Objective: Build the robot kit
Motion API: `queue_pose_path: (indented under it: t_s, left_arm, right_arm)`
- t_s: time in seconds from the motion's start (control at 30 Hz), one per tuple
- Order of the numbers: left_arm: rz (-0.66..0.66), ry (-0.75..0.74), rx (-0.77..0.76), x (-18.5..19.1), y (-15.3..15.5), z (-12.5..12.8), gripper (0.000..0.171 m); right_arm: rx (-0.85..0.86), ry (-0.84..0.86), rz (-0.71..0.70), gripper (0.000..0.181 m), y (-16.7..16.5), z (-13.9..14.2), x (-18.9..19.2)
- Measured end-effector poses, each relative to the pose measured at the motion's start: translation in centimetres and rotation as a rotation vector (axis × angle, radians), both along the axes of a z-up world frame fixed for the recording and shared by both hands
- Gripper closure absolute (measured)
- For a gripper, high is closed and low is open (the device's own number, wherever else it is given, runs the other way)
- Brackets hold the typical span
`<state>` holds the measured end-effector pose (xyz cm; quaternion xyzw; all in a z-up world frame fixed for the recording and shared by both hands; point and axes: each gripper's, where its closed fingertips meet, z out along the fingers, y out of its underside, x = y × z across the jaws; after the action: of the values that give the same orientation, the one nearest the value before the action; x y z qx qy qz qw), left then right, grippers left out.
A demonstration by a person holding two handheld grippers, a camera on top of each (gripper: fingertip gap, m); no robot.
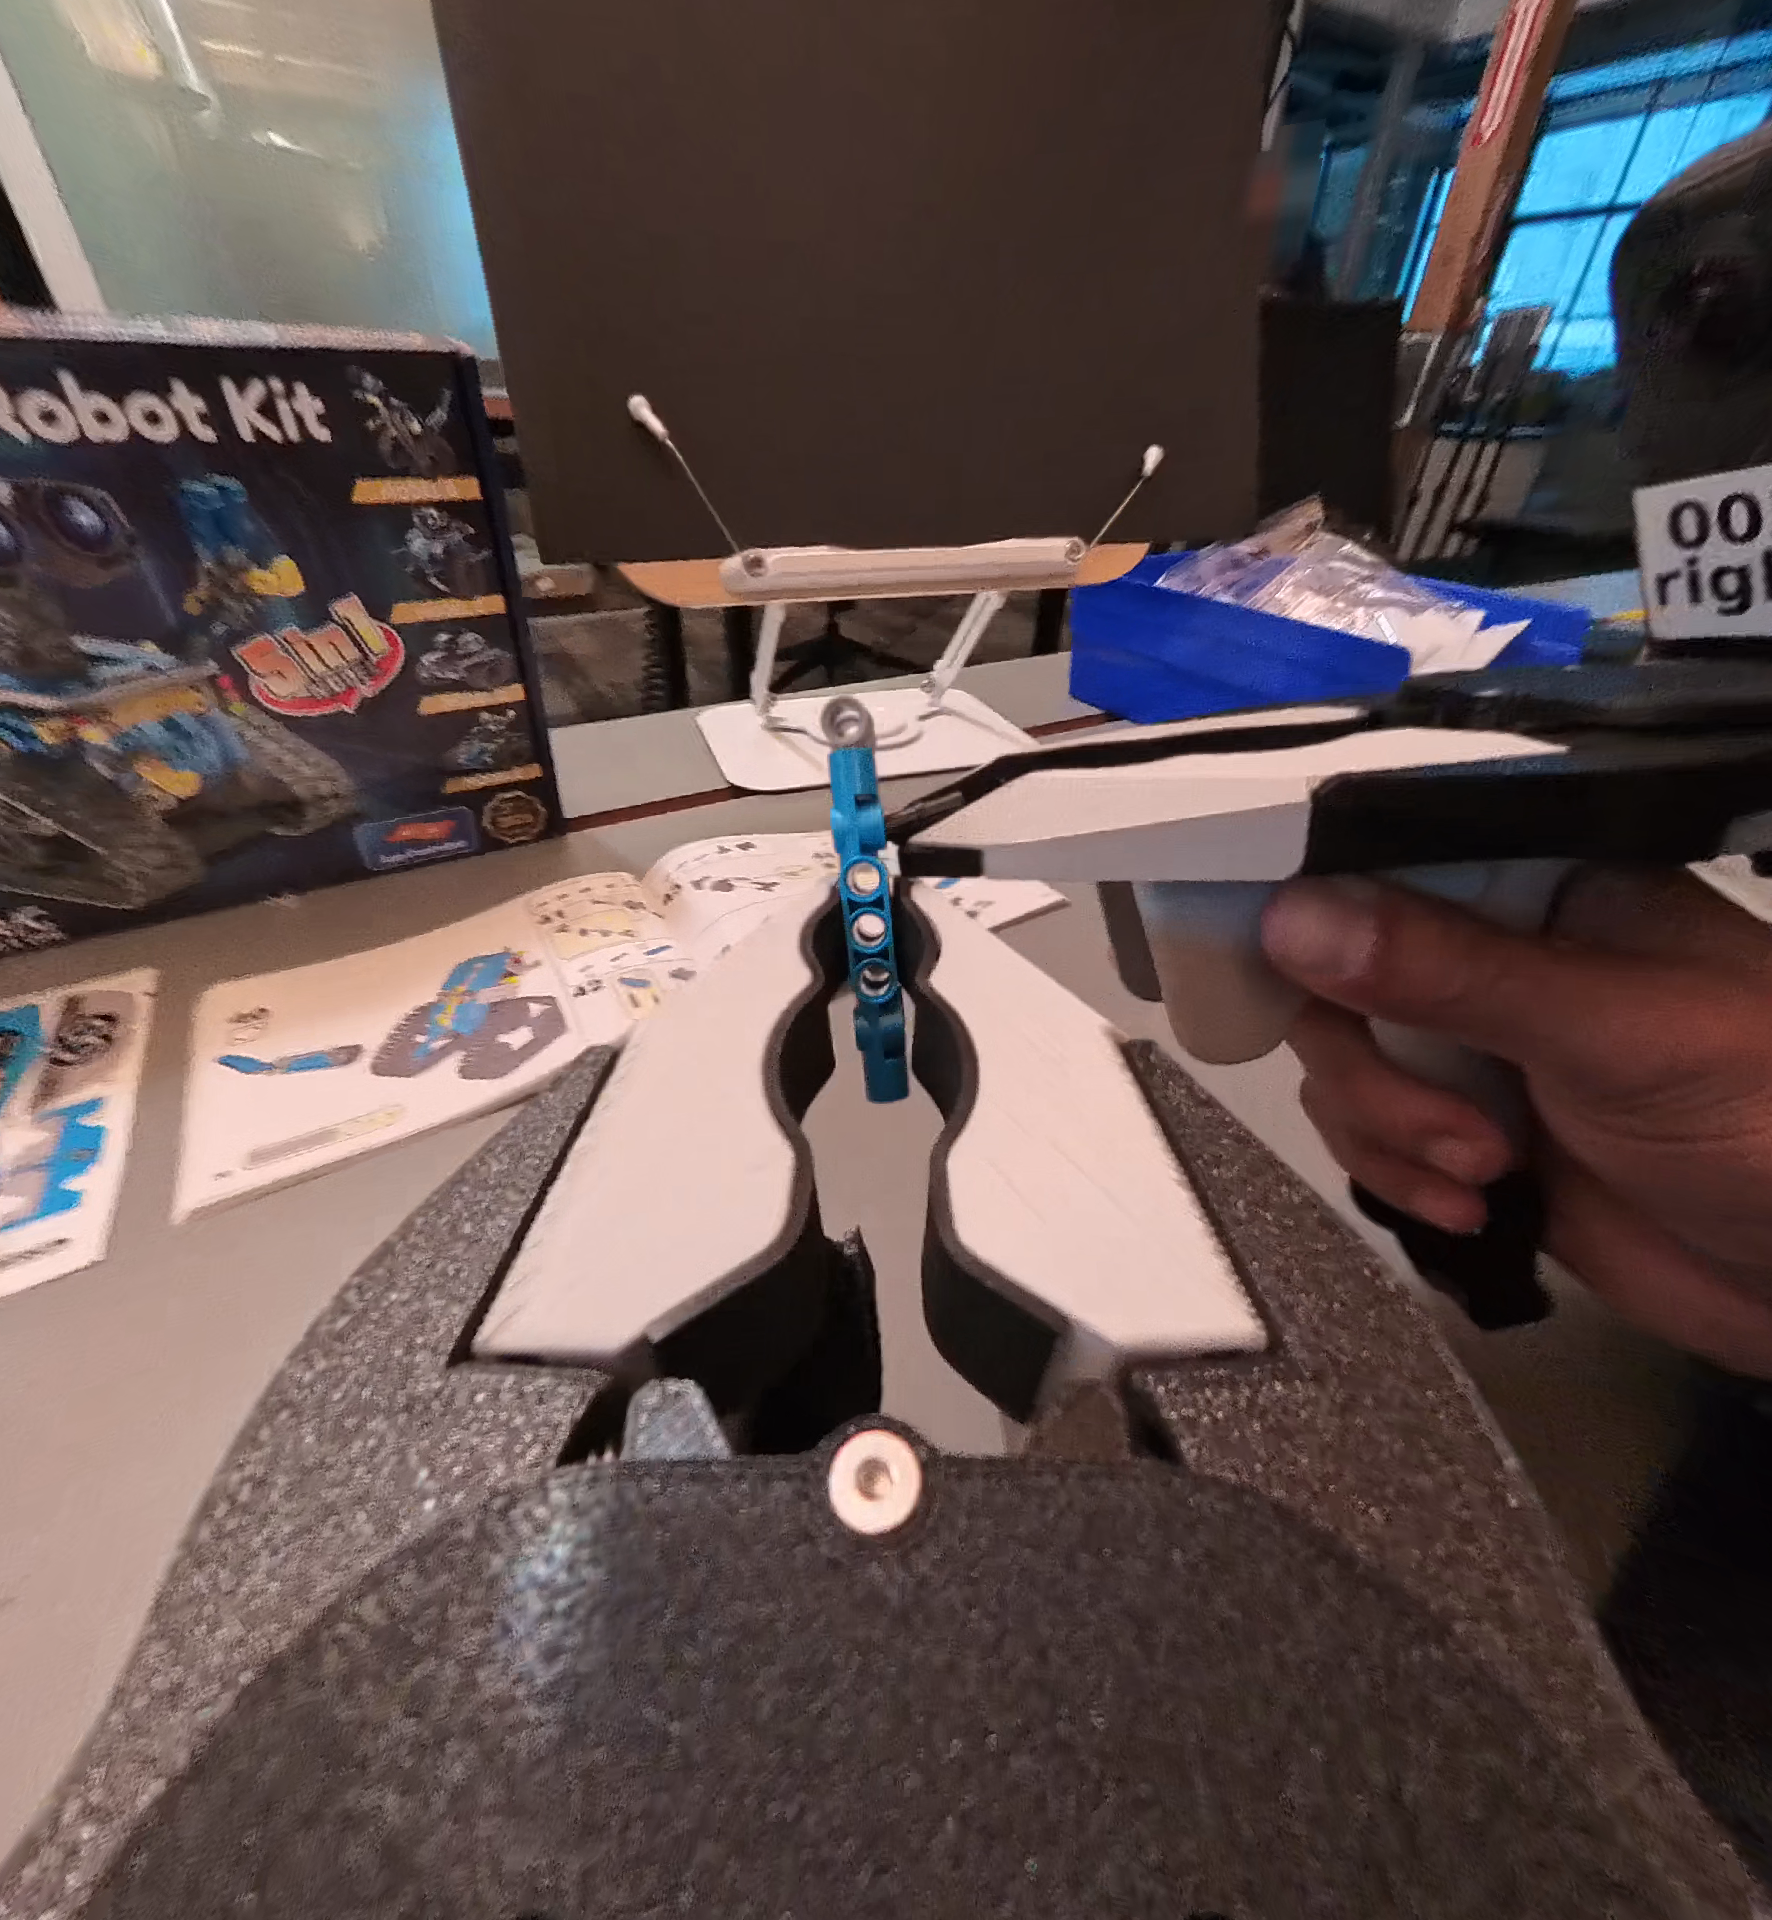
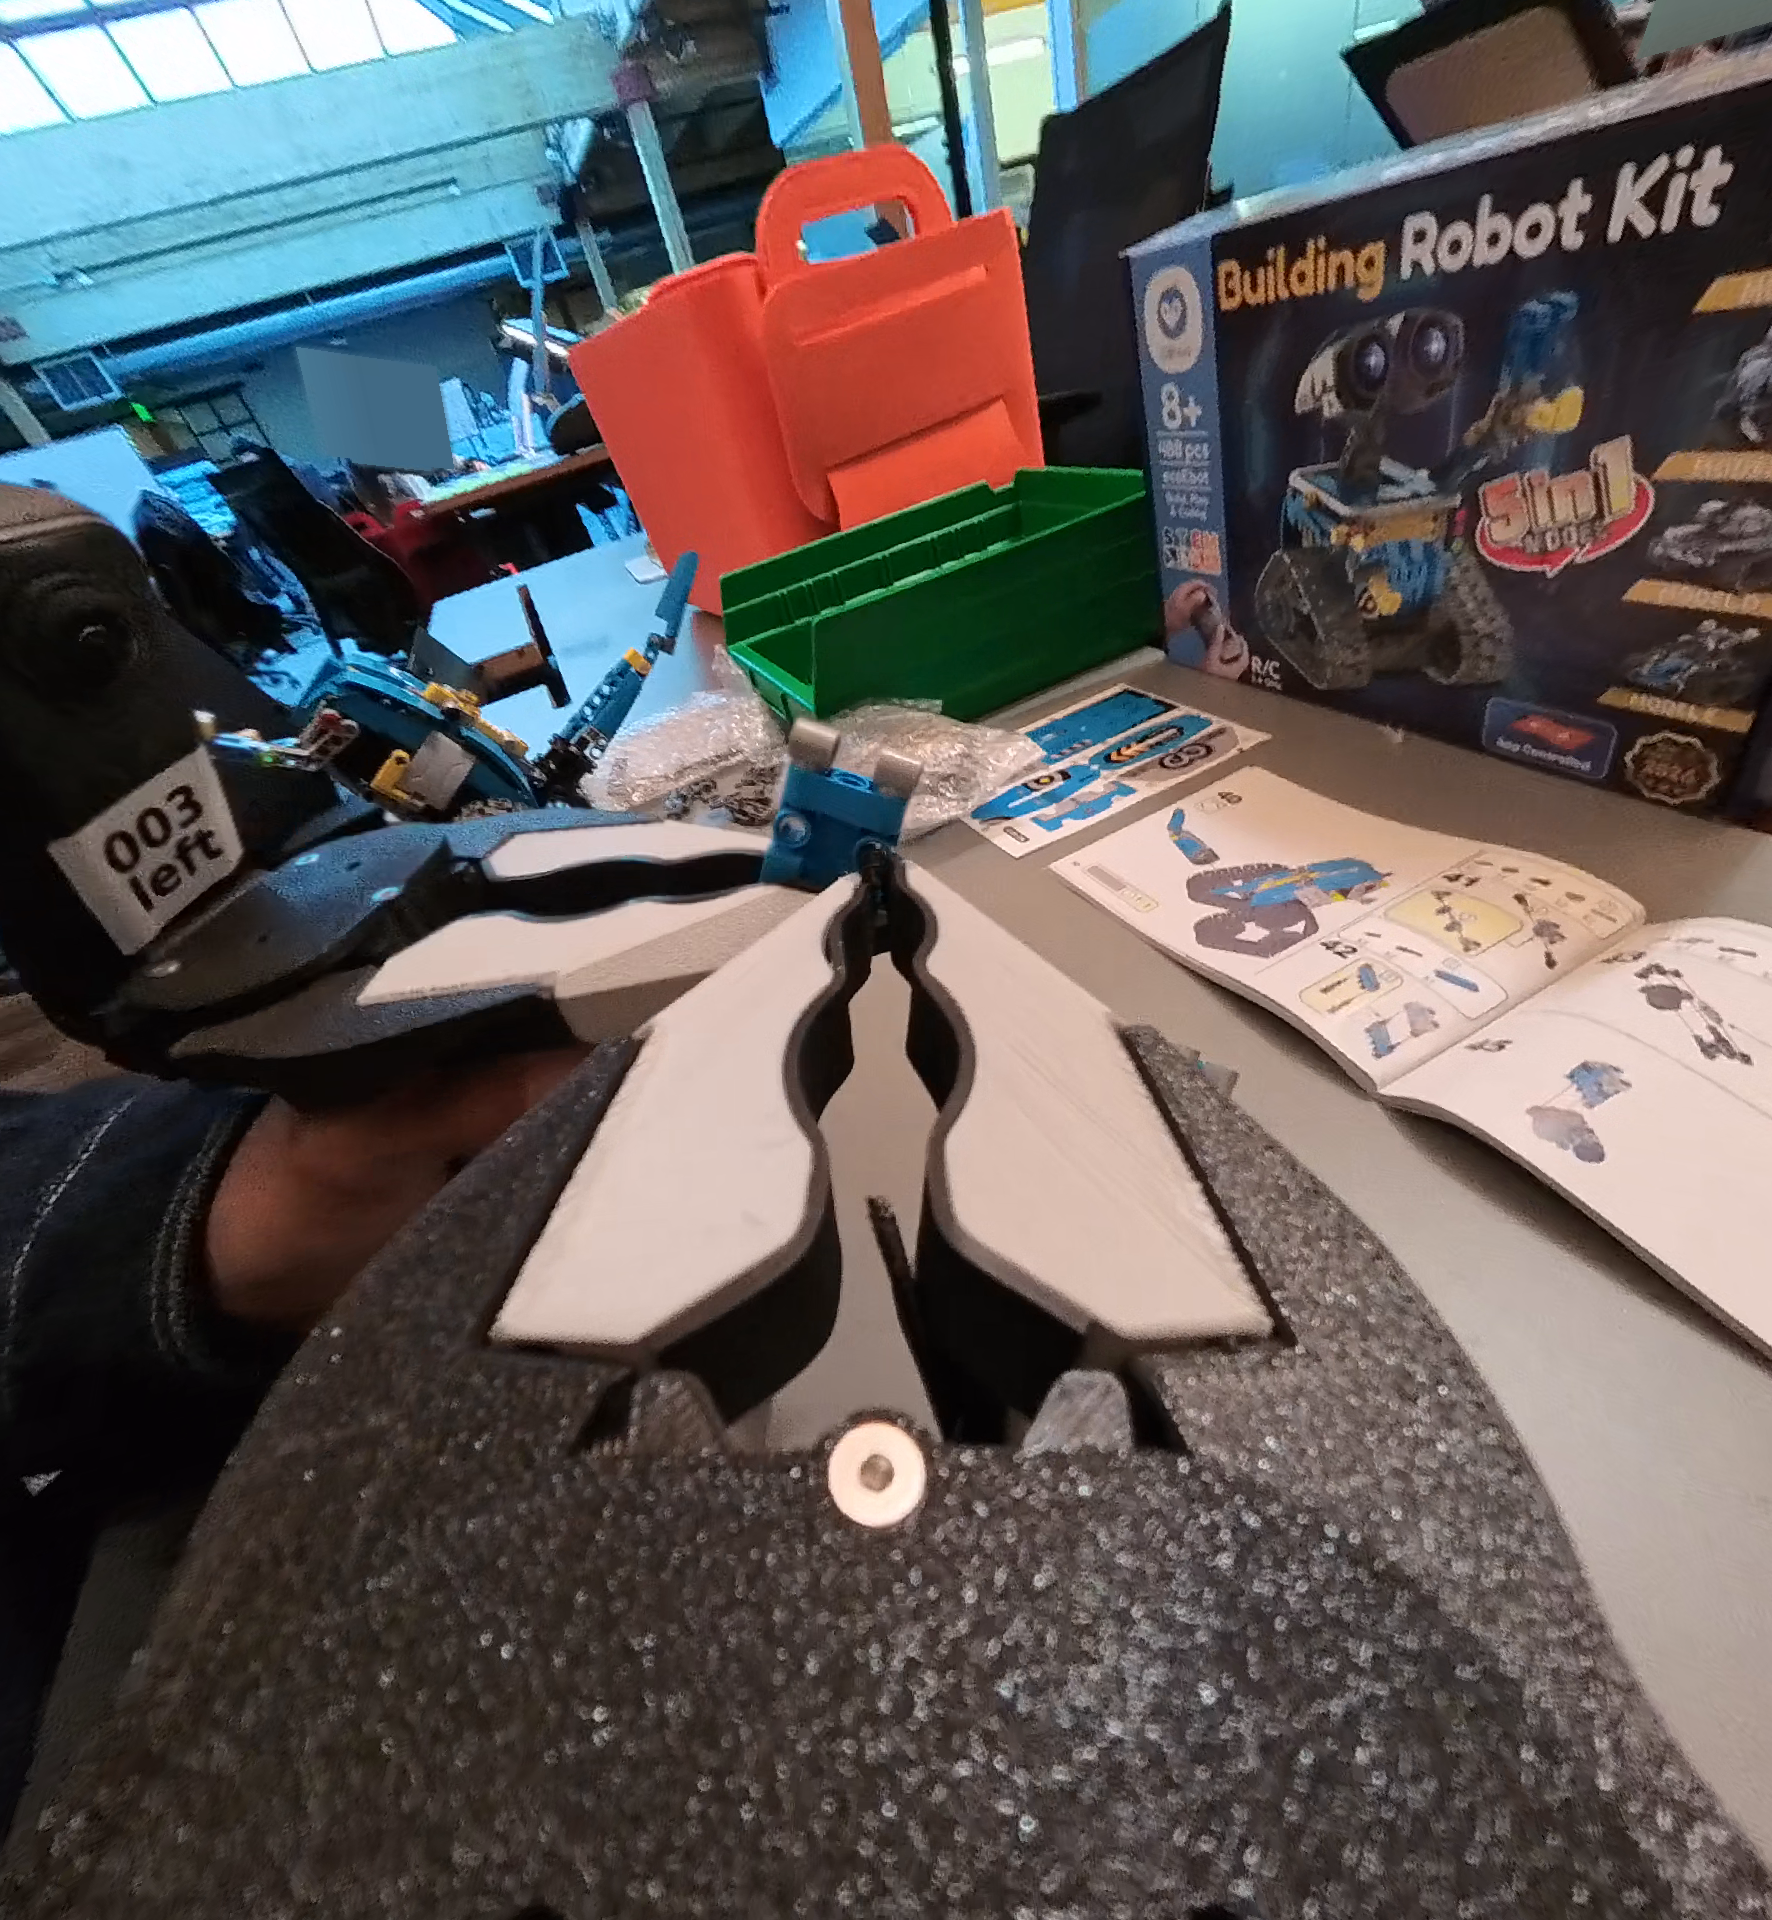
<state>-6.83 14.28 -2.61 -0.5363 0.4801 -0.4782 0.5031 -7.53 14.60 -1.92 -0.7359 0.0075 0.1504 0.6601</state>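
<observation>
My left gripper (image 1: 869, 920) is shut on a blue beam with holes (image 1: 866, 935) and holds it upright above the table. Grey pins (image 1: 846, 719) stick out of the beam's top. My right gripper (image 2: 877, 883) is shut on a small black piece (image 2: 874, 864) and presses it against the side of the blue beam (image 2: 828, 821). In the left wrist view the right gripper (image 1: 903, 840) reaches in from the right, its tips touching the beam. In the right wrist view the left gripper (image 2: 762, 868) comes in from the left.
A robot kit box (image 1: 217, 623) (image 2: 1484, 468) stands at the back. An open instruction booklet (image 1: 425, 1029) (image 2: 1484, 997) and a sticker sheet (image 1: 20, 1122) (image 2: 1110, 758) lie on the grey table. Also here are a green bin (image 2: 944, 613), an orange bag (image 2: 809, 364), a blue bin (image 1: 1225, 655), a white stand (image 1: 892, 644) and a partly built model (image 2: 425, 748). Left and right tips are no more than a few centimetres apart.
</observation>
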Motion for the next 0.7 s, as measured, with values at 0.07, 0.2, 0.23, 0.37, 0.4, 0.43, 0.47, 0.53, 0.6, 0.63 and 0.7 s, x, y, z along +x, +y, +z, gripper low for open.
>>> queue_pose_path:
  t_s: [0.07,0.2,0.23,0.37,0.4,0.43,0.47,0.53,0.6,0.63,0.7]
  left_arm:
    - [0.024,0.030,0.049,0.2,0.1,-0.4,0.165]
    - [0.027,0.067,0.066,0.3,0.3,-1.0,0.165]
    - [0.019,0.071,0.049,0.3,0.3,-1.2,0.165]
    - [0.027,0.087,0.070,0.4,0.3,-1.4,0.164]
    - [0.019,0.087,0.046,0.4,0.4,-1.5,0.164]
    - [0.025,0.093,0.017,0.4,0.8,-1.7,0.164]
    - [0.026,0.104,-0.016,0.3,1.1,-2.0,0.164]
    - [0.037,0.122,-0.086,0.1,2.0,-2.7,0.164]
    - [0.058,0.142,-0.120,-0.3,3.0,-3.3,0.164]
    - [0.051,0.151,-0.140,-0.4,3.1,-3.6,0.164]
    - [0.018,0.168,-0.172,-0.3,2.8,-4.0,0.164]
  right_arm:
    - [-0.008,0.002,0.020,0.179,-0.1,-0.2,0.2]
    - [-0.034,-0.030,0.043,0.178,0.1,-0.8,0.3]
    - [-0.041,-0.049,0.042,0.178,0.1,-1.0,0.4]
    - [-0.047,-0.032,0.057,0.178,0.1,-1.1,0.5]
    - [-0.050,-0.026,0.062,0.178,0.1,-1.2,0.5]
    - [-0.051,-0.026,0.069,0.178,0.0,-1.2,0.5]
    - [-0.038,-0.025,0.070,0.178,-0.1,-0.8,0.6]
    - [-0.066,-0.054,0.065,0.178,-0.7,-1.2,1.6]
    - [-0.201,-0.120,0.099,0.178,-2.0,-3.6,3.0]
    - [-0.345,-0.156,0.125,0.178,-3.2,-5.9,4.1]
    - [-0.610,-0.211,0.214,0.178,-7.4,-9.8,5.7]
